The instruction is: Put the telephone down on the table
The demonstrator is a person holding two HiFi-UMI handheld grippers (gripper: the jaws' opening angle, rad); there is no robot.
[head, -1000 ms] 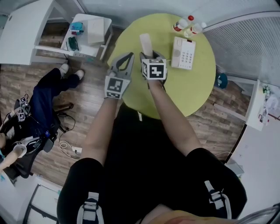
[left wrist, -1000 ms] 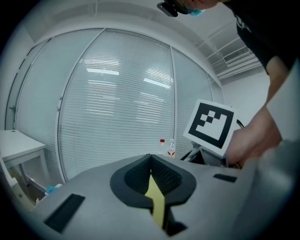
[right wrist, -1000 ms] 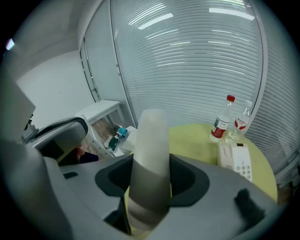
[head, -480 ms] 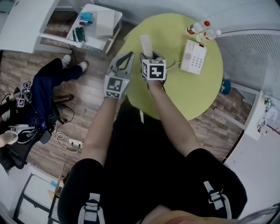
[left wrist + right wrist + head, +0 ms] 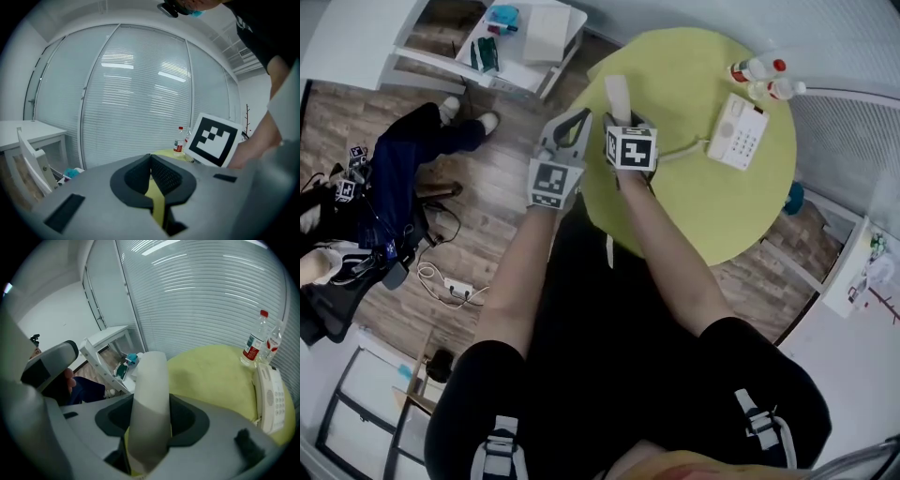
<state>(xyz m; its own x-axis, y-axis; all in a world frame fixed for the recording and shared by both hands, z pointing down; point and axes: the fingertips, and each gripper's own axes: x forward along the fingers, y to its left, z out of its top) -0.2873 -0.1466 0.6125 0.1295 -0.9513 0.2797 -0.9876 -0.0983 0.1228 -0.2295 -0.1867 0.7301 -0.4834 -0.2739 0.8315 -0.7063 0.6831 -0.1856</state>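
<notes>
Worktop: we had a round yellow-green worktop (image 5: 694, 211) under us.
Right gripper: our right gripper (image 5: 151, 401) was pinching the white handset (image 5: 152, 376), which poked up past the jaws over the worktop's left side, well apart from the base.
Left gripper: our left gripper (image 5: 150, 157) had its jaws pressed together, nothing in them, just beside the right one.
Telephone base: the telephone base (image 5: 739, 143) sat on the worktop near the far right rim.
Bottles: we saw a couple of clear bottles (image 5: 759, 73) just beside the base.

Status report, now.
Left gripper shut, empty. Right gripper shut on handset, above the table, not yet down. Base and bottles off to the right.
</notes>
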